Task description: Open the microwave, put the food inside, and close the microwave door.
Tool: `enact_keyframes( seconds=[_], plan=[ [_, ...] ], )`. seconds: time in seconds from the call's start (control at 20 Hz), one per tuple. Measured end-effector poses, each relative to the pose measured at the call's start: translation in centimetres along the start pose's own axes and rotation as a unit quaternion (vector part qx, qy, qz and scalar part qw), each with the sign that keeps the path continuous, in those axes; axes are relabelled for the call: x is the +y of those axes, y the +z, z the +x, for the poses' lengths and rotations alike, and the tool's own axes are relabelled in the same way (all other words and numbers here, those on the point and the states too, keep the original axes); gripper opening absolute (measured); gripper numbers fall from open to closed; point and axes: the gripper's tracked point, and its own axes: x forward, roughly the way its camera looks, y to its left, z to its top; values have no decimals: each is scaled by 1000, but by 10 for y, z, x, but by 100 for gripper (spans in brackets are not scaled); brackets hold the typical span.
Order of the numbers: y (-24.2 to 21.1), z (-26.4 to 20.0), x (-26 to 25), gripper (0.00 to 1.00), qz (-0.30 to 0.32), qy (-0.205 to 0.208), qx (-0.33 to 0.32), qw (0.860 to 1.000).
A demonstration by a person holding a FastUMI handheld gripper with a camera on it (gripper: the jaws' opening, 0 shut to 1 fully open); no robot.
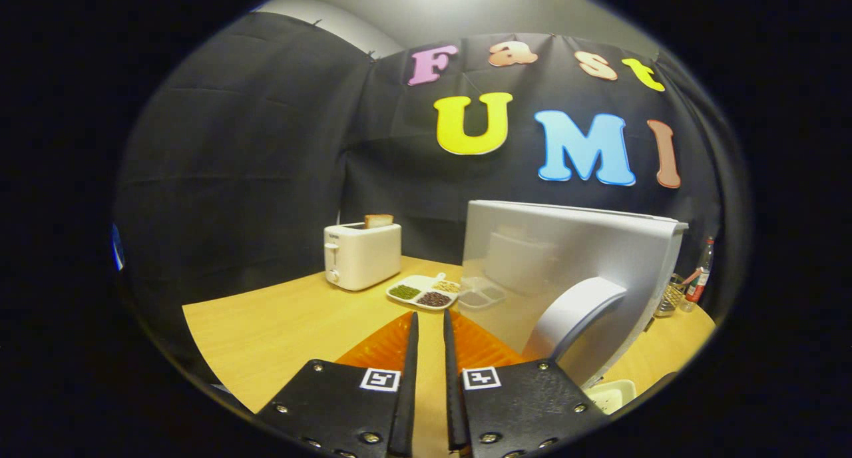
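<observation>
1. Gripper view: the gripper (429,321) has its fingers nearly together with a narrow gap, nothing between them; they hang over an orange mat (393,348) on the wooden table (266,325).
2. The microwave door (566,271), silver with a curved handle (576,311), stands swung open just right of the fingers.
3. The food is not identifiable; a sectioned plate (423,291) lies beyond, beside a toaster (361,255).
4. Judged step: opening appears done; next, fetch the food and grasp it.
</observation>
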Motion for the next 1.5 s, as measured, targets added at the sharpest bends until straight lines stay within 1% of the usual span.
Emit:
enact_keyframes(
  seconds=[0.05, 0.25, 0.3, 0.35, 0.45, 0.55, 0.7, 0.85, 1.05, 1.1, 1.15, 1.25, 1.5],
  plan=[
    [0, 3, -13, 17, 3, -11, 2, 1000],
    [6, 14, -59, 17, 8, -54, -2, 998],
    [7, 23, -73, 17, 10, -81, -2, 997],
    [9, 22, -88, 6, 16, -86, -2, 996],
    [10, 29, -103, 5, 31, -100, 4, 995],
    [17, 36, -128, 5, 27, -127, -3, 991],
    [18, 51, -150, 5, 40, -146, 8, 989],
    [23, 61, -183, 5, 54, -180, 9, 982],
    [24, 82, -215, 5, 53, -197, 13, 979],
    [23, 88, -225, 5, 54, -208, 18, 977],
    [21, 94, -232, 2, 60, -211, 17, 976],
    [21, 107, -243, 1, 70, -213, 19, 974],
    [28, 128, -264, 1, 67, -223, 11, 973]
  ],
)
